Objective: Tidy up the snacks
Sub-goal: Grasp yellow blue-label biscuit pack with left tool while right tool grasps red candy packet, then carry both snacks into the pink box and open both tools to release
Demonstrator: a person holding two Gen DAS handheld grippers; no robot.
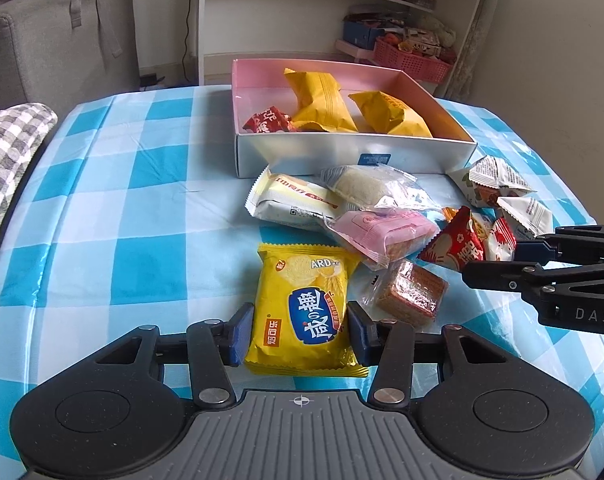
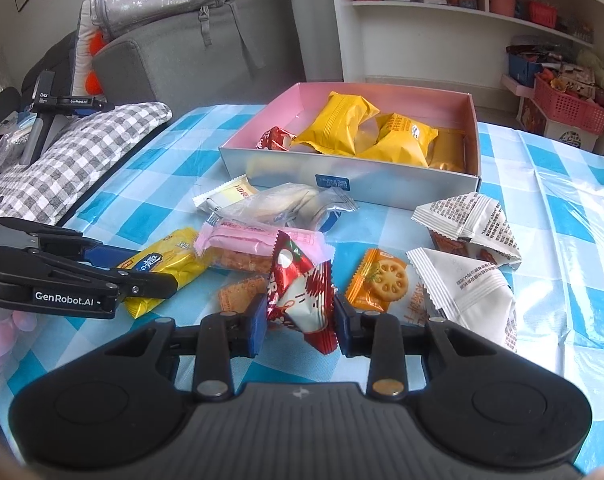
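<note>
— Counting snacks: how far along?
— Three yellow packs and a red one lie in the box; about ten remain on the bench.
— Grippers?
— Left hand-held gripper clamps the yellow cracker pack; right hand-held gripper clamps a red-and-white packet.

A table under a blue-and-white checked cloth bears an open pink-lined box, with loose snack packets, a yellow biscuit pack among them, lying just before it
</note>
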